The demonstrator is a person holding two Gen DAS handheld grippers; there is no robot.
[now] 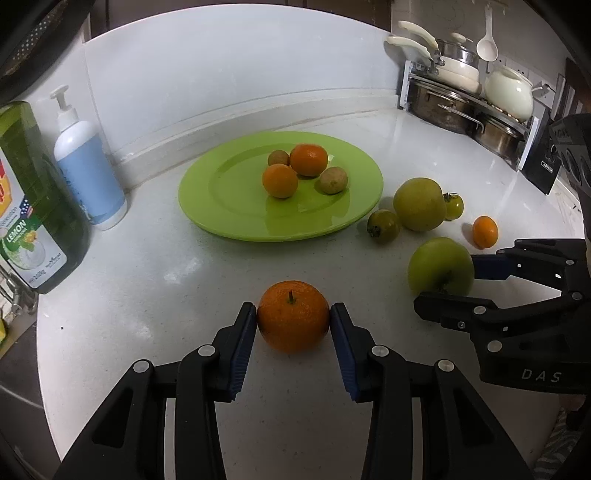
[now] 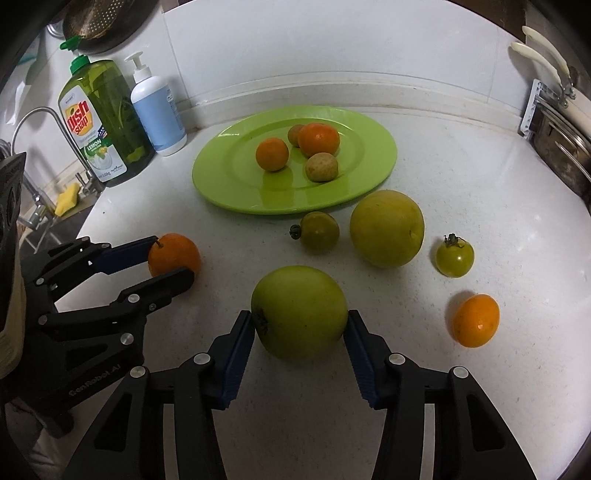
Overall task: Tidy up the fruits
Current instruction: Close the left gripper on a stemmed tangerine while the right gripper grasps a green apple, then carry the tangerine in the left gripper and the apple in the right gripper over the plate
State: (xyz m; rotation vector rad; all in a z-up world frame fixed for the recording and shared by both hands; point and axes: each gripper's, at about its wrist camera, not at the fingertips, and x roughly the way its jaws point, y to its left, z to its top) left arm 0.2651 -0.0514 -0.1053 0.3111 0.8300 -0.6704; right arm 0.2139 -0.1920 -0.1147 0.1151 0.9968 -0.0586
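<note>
While both grippers grip fruit on the white surface (image 2: 498, 192), the scene reads as follows.

Plate: a green plate (image 1: 207, 206) holds four fruits, two small oranges (image 1: 280, 180) and two small brownish-green round fruits (image 1: 333, 180); the larger of the oranges touches the far brownish fruit.

Left gripper: the left gripper (image 1: 293, 319) has its blue pads pressed to both sides of an orange (image 1: 293, 321) with a stem stub, which rests on the surface in front of the plate.

Right gripper: the right gripper (image 2: 300, 325) is closed on a green apple (image 2: 299, 312), pads touching its two sides; the apple sits on the surface.

Loose fruit: a larger yellow-green apple (image 2: 386, 229), two green tomatoes (image 2: 319, 231) on either side of it, and a small orange (image 2: 476, 320) lie on the surface beside the plate.

Only in the left view: a rack with steel pots (image 1: 450, 107), white pans and a white ladle (image 1: 487, 40) at the far right corner.

Only in the right view: a faucet (image 2: 44, 122), a yellow sponge (image 2: 67, 199), and a colander (image 2: 99, 22) hanging above.

Nearby: a lemon dish soap bottle (image 2: 99, 122) and a white pump bottle (image 2: 159, 110) stand by the wall, left of the plate.
</note>
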